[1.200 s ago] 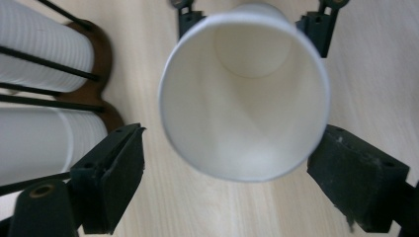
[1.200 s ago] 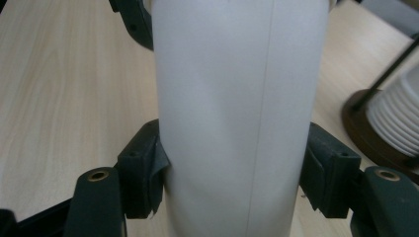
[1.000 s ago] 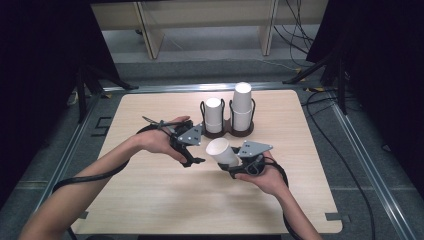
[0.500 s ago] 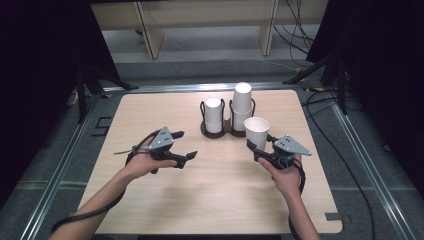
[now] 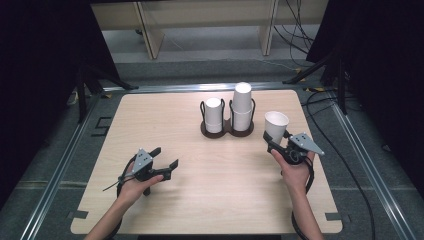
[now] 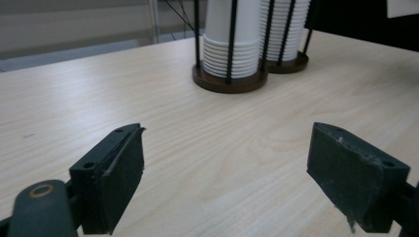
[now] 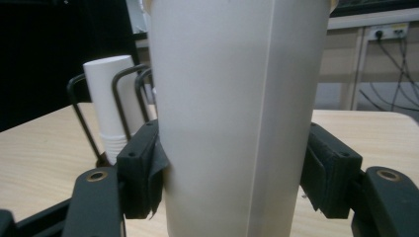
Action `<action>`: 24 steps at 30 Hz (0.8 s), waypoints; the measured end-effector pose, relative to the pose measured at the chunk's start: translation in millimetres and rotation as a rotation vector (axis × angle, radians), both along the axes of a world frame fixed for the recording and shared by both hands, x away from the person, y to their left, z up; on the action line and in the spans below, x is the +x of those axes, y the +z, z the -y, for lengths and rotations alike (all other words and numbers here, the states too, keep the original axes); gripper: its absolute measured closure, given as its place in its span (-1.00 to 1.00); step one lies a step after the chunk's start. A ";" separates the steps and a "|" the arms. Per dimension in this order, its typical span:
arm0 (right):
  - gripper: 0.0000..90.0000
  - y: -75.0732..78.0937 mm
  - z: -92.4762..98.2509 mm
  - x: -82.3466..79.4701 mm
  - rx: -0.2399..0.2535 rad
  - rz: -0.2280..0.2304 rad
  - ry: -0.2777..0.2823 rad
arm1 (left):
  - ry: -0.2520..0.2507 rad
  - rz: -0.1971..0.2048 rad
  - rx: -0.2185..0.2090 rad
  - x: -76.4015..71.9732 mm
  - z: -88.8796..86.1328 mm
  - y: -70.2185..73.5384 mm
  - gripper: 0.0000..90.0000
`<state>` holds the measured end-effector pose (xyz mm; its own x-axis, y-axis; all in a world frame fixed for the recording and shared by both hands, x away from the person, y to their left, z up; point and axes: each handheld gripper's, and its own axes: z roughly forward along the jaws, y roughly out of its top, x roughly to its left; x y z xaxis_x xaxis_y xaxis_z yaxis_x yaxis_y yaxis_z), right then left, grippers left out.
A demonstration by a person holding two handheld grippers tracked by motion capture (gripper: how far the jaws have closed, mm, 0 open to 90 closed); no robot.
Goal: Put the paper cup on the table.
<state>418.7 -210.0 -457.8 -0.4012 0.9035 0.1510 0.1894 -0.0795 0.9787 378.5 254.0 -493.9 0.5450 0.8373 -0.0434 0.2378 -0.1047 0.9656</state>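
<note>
On the left side of the wooden table [image 5: 150, 125], the left gripper [image 5: 167, 169] sits low over the board in the person's left hand [image 5: 131, 186], its 2 jaws spread apart with nothing between them; the left gripper view shows only bare wood in the gap. Toward the middle of the far edge stands a dark wire cup holder [image 5: 227, 129] with 2 round bays. Its left bay carries a shorter stack of white cups [image 5: 214, 114]; its right bay carries a taller stack [image 5: 242, 104]. Both stacks stand mouth down, long axis vertical. Just right of the holder, and apart from it, a single white paper cup [image 5: 275, 126] is clamped by the right gripper [image 5: 270, 141], held in the right hand [image 5: 295, 172]. This cup stands upright, long axis vertical, open mouth pointing up and narrow base down. The right gripper view shows both black pads [image 7: 146, 168] pressing the cup's lower wall from opposite sides, with the seam facing the camera.
</note>
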 end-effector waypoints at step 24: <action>-0.24 -4.7 12.8 30.5 0.008 -0.028 -0.114 | 0.079 0.056 0.008 -5.6 -2.3 -2.5 -0.69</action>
